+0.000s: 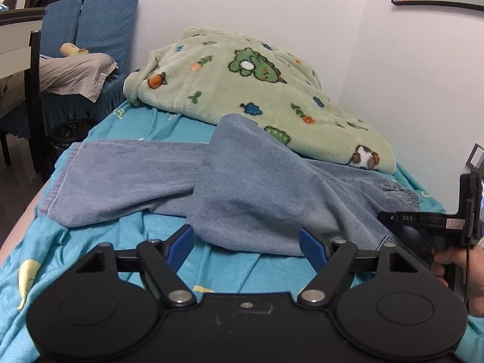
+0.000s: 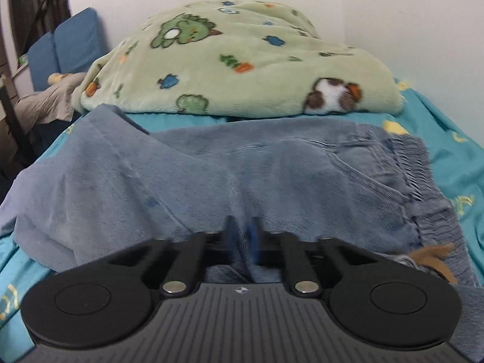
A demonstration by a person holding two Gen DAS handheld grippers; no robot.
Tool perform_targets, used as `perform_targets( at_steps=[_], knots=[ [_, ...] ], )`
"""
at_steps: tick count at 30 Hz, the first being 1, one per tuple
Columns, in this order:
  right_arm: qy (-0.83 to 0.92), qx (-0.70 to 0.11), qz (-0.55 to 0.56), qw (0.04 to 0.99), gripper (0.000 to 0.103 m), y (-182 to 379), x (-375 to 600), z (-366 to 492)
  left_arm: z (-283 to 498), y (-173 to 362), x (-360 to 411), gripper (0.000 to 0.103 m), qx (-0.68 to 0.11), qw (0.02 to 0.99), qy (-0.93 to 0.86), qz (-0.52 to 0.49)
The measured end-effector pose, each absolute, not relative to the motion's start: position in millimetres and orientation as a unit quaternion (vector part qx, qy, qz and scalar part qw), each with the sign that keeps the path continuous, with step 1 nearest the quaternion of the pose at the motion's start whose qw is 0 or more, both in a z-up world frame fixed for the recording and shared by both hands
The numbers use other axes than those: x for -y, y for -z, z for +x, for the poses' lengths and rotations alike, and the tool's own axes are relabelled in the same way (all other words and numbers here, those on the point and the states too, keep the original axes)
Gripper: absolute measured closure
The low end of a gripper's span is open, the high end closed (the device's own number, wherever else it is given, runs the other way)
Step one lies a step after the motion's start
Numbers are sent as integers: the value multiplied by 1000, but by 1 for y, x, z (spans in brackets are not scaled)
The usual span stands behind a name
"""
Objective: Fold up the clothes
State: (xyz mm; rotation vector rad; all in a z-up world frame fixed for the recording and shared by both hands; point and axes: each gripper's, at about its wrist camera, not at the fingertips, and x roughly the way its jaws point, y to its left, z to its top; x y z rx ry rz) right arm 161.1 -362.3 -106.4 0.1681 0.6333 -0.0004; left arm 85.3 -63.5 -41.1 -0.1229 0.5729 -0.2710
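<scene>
A pair of blue jeans lies rumpled across the turquoise bedsheet, legs to the left, elastic waistband to the right. One leg is folded over the other. My left gripper is open, its blue fingertips either side of the near edge of the folded leg. My right gripper is shut on a fold of the jeans near the crotch, left of the waistband. It also shows in the left wrist view at the right edge.
A green fleece blanket with cartoon prints is heaped at the back of the bed against the white wall. Blue chairs with grey cloth stand to the left, beyond the bed edge. A dark table leg stands there too.
</scene>
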Motion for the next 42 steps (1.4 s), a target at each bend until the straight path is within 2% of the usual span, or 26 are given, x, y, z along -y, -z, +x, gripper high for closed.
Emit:
perform_targets(
  at_steps=[8,11,20,24,26,27,29,31,35,42],
  knots=[
    [-16,-298,36,954,101,77,334,119,80,26,57,29,-261,952,142,-75],
    [-28,-306,-17,952,101,71,312,100,80,16,48,29,-257,951,145,-88],
    [-52,-404,-105,907,100,99,260,68,73,-10,14,29,-251,943,159,-149],
    [-42,-410,-74,908,98,99,257,67,68,-13,2,29,-255,939,166,-162],
    [-43,-390,-43,919,85,91,257,66,65,-14,-3,29,-257,936,171,-168],
    [-44,-380,-28,924,83,86,257,65,65,-16,-6,29,-256,936,171,-169],
    [-44,-359,3,932,63,78,258,64,65,-20,-11,29,-258,935,173,-174],
    [-50,-337,32,939,51,70,258,64,66,-24,-15,29,-262,932,178,-175],
    [-79,-312,60,945,48,59,255,94,69,-27,-22,29,-265,935,169,-165],
    [-96,-302,93,944,45,52,231,201,85,-13,-40,29,-282,935,140,-166]
  ],
)
